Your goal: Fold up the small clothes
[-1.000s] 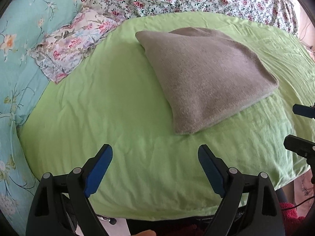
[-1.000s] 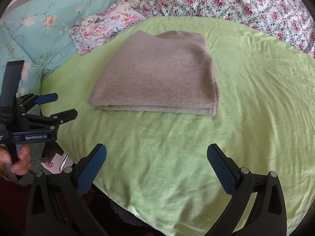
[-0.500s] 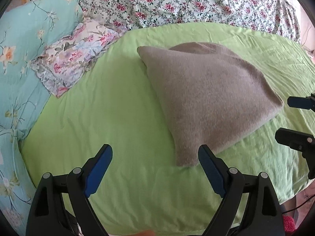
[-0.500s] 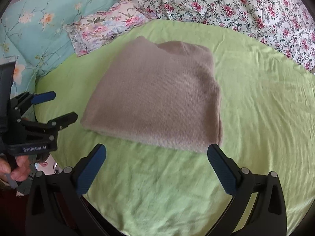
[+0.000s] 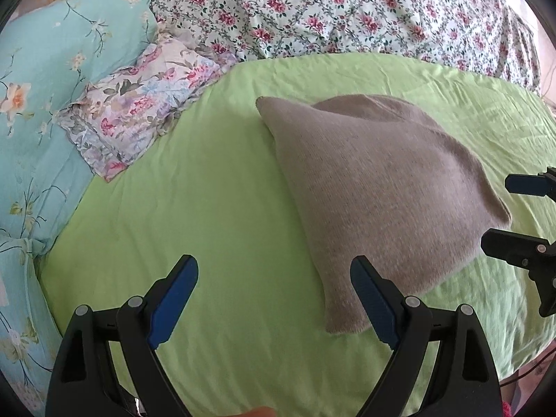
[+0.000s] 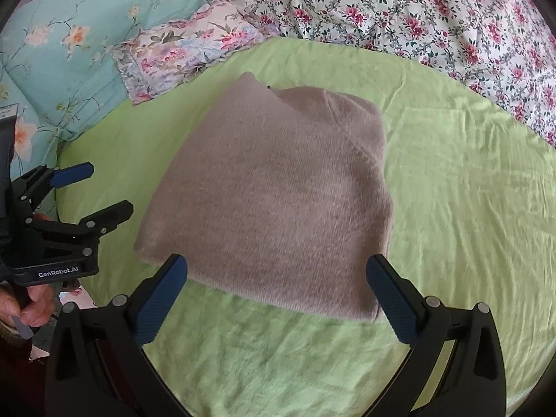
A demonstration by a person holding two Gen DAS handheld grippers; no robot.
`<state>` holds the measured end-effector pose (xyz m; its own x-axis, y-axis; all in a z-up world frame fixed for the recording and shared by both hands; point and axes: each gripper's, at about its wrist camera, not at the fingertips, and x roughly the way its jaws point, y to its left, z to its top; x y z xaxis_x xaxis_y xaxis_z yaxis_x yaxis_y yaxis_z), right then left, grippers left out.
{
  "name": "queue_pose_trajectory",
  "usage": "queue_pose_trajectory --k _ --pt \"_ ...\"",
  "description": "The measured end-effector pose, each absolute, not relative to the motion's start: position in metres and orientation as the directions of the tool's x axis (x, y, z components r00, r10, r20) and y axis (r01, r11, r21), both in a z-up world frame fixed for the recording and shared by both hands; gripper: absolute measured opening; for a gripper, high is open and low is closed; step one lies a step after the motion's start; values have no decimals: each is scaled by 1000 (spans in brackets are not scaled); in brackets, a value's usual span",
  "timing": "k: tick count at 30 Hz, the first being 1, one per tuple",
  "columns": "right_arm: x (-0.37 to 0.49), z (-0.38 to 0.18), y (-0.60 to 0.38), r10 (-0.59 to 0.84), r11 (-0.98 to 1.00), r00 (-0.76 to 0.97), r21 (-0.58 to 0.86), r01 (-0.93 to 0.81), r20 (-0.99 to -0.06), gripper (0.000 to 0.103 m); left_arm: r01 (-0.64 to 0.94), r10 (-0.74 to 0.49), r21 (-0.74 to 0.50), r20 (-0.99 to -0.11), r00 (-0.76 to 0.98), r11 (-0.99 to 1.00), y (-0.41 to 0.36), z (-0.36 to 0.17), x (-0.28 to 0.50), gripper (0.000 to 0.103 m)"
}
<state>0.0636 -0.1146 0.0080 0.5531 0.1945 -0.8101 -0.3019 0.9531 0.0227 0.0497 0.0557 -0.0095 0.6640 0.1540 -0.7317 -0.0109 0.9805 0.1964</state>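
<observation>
With the folded taupe sweater (image 6: 278,201) lying mid-frame on the green sheet (image 6: 451,208), your grippers hold nothing. Left gripper (image 5: 274,299) and right gripper (image 6: 278,292) both gape, lower frame.

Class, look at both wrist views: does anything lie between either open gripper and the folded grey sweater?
Nothing visible does. Only bare green sheet separates the left gripper and right gripper from the grey sweater.
</observation>
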Motion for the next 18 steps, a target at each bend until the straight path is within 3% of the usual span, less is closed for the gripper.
queue_pose_trajectory --k 18 --pt "84 6 -113 191 955 538 28 -296 -821 103 -28 168 202 -725 668 979 52 -7 62 90"
